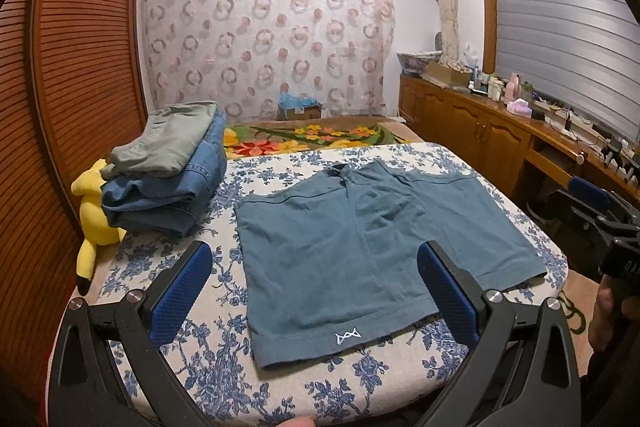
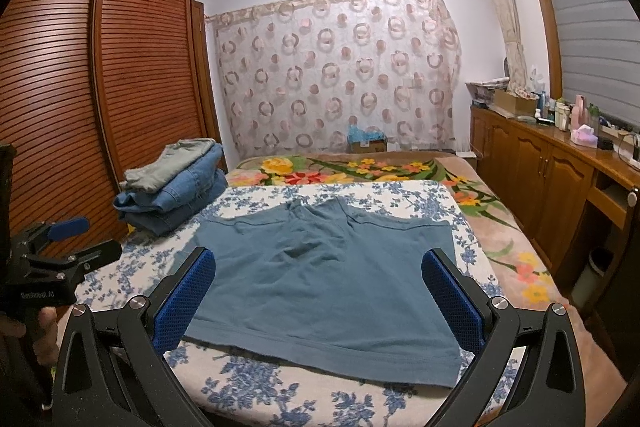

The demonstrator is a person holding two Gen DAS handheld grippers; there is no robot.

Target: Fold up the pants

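A pair of teal-blue short pants lies spread flat on the blue-flowered cover of the bed, waistband far, leg hems near. It also shows in the right wrist view. My left gripper is open and empty, hovering over the near hem of the left leg, which carries a small white logo. My right gripper is open and empty, hovering over the near hem of the right leg. Each gripper shows at the edge of the other's view: the right one and the left one.
A stack of folded clothes, grey on denim, sits at the bed's far left, also in the right wrist view. A yellow plush toy lies beside it. A slatted wooden wardrobe stands left. Wooden cabinets with bottles line the right.
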